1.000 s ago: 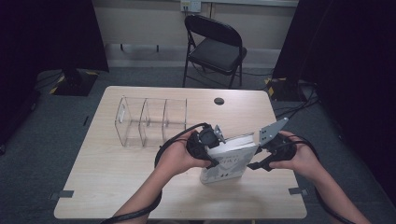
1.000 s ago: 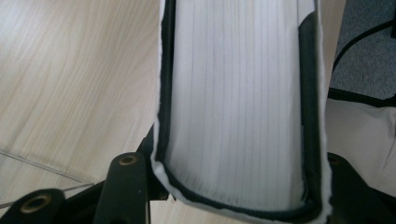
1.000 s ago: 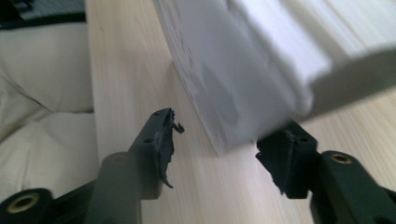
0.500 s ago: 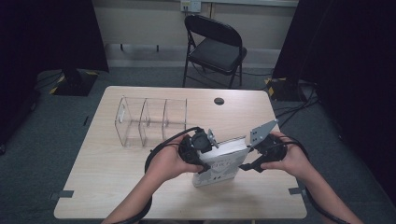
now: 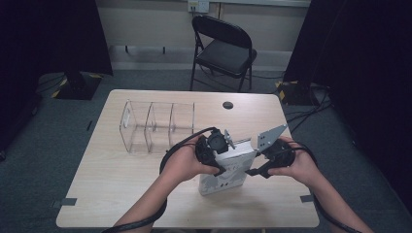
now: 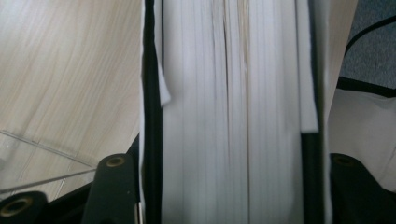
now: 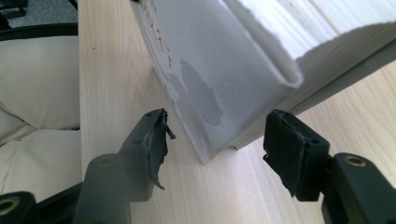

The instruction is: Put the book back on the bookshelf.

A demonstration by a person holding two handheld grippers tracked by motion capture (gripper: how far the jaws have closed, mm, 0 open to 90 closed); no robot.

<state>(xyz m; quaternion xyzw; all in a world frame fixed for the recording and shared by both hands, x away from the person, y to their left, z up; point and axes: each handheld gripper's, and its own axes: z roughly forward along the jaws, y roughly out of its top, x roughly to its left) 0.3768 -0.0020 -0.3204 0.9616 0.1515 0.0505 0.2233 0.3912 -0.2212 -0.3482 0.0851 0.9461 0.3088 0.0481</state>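
The white book (image 5: pixel 227 167) stands on edge at the lower centre of the frame, on the counter (image 5: pixel 121 184), right of the clear divider rack (image 5: pixel 158 125). To move it well, keep it upright and steady. The left tongs (image 5: pixel 219 156) bracket its pages, having just eased open, barely touching. The right tongs (image 7: pixel 215 140) stand half open around its lower corner, gripping nothing.

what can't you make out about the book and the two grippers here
- Book cover print: too small in the high view, cut off by the top edge in the right gripper view.
- Left gripper pads: hidden behind the book's covers in its own view.
- Right gripper jaw tips: too small in the high view.
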